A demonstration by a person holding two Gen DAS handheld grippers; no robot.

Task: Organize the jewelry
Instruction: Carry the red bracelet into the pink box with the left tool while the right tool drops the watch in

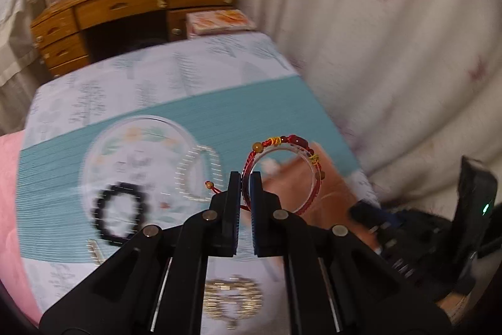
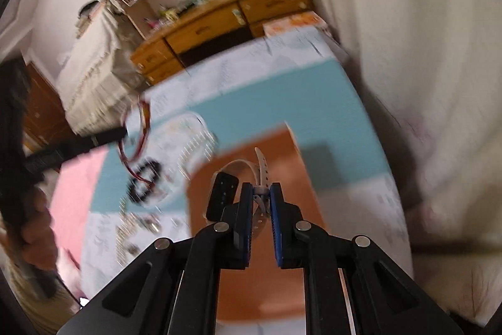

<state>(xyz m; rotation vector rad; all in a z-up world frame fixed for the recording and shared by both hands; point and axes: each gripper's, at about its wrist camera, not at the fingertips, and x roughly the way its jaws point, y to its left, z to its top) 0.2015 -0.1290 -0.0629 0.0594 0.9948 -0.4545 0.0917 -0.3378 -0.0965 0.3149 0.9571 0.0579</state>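
My left gripper (image 1: 245, 178) is shut on a red braided bracelet (image 1: 284, 175) with a clear bangle and holds it above the bed; the bracelet also shows in the right wrist view (image 2: 136, 134). My right gripper (image 2: 261, 189) is shut on the white strap of a watch (image 2: 224, 195) with a black face, above an orange-brown box (image 2: 251, 240). A clear round plate (image 1: 135, 165) lies on the bed with a black bead bracelet (image 1: 120, 214) and a pale bead bracelet (image 1: 200, 171) on it.
A gold chain bracelet (image 1: 232, 300) lies on the sheet near me. A pink cloth (image 1: 12, 225) lies at the left. A wooden desk (image 1: 125, 5) stands beyond the bed's foot. A pale curtain (image 1: 392, 52) hangs on the right.
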